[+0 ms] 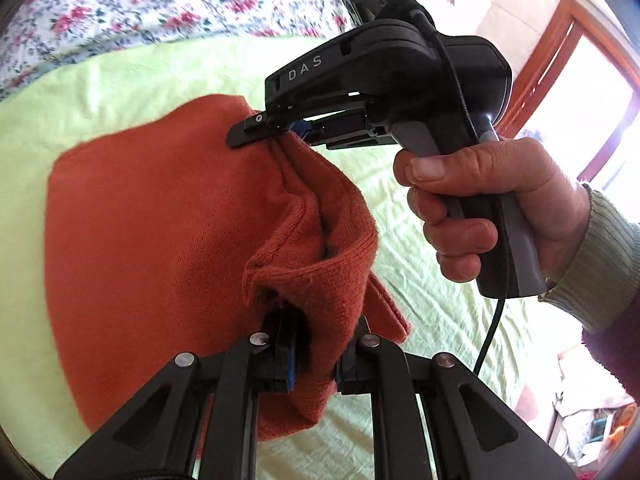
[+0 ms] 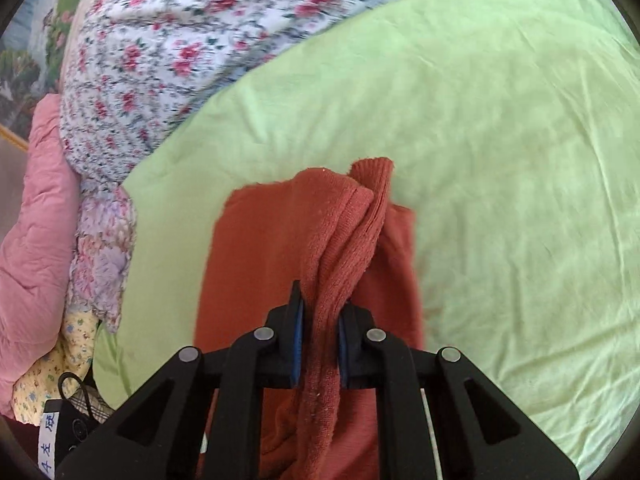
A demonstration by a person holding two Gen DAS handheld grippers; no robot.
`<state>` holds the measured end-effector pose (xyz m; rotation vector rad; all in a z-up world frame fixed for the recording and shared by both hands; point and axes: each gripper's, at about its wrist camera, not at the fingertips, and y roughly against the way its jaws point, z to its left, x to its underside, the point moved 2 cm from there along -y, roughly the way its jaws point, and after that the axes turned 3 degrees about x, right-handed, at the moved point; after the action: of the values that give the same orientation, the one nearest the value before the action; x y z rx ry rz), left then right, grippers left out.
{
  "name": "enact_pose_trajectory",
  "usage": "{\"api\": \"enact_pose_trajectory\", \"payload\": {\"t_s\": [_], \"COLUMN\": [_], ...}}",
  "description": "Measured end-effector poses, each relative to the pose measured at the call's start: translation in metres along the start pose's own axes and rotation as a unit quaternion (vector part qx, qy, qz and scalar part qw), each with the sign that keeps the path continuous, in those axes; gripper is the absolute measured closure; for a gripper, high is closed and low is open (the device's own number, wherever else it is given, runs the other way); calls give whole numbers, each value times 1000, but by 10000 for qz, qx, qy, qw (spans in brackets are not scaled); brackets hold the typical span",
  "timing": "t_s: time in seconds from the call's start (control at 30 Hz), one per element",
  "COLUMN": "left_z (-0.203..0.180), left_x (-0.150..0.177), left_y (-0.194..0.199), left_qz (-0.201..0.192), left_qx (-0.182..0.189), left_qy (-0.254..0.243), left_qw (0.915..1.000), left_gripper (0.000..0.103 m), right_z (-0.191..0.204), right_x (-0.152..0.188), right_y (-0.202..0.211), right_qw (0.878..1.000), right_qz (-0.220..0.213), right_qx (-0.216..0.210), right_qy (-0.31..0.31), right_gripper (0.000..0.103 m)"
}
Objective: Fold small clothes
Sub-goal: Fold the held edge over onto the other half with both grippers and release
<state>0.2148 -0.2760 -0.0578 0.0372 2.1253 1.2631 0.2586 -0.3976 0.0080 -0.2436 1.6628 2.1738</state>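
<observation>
An orange knit garment (image 1: 160,232) lies on a light green sheet (image 1: 420,280). My left gripper (image 1: 314,360) is shut on a bunched fold of it at the near edge. My right gripper (image 1: 264,130) shows in the left wrist view, held by a hand (image 1: 492,208), and is shut on the garment's far edge, lifting it. In the right wrist view the right gripper (image 2: 320,350) clamps a thick ribbed fold of the garment (image 2: 344,232), the rest hanging flat below it over the green sheet (image 2: 500,140).
A floral bedcover (image 2: 168,52) lies beyond the green sheet. A pink quilt (image 2: 36,220) is heaped at the left. A black bag with a label (image 2: 68,436) sits at lower left. A wooden window frame (image 1: 560,60) stands at the right.
</observation>
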Motion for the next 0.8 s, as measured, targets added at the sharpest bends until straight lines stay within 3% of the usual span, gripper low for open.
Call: {"api": "enact_pose_trajectory", "payload": {"t_s": [0.23,0.27,0.5,0.63,0.8], "left_z": [11,-3,-2,2,23], "left_x": [-5,-9,-8,0,13], "left_y": [-16,-20,-14,-4,23], "left_qz": [178,191,282,353,337], "left_qx": [-4,-10,59,144,187], "left_qy": [22,-3,45,68,366], "left_qw": [9998,9998,9996,9992,9986], "left_gripper": [90,89,83,83,76], "right_z": [-20,-21,-22,-25,-27], "right_x": [8,9,12,13,24], "right_y": [-11,-11,-12,-14,-4], "right_qw": [9998,9997,9997,9994,9988], "right_qz": [49,45,-43,-22,-59], "right_qx": [-130,-145,-142,-39,58], "right_qy": [-151,-165,-203,-353,-482], "right_gripper": [88,88,88,83,66]}}
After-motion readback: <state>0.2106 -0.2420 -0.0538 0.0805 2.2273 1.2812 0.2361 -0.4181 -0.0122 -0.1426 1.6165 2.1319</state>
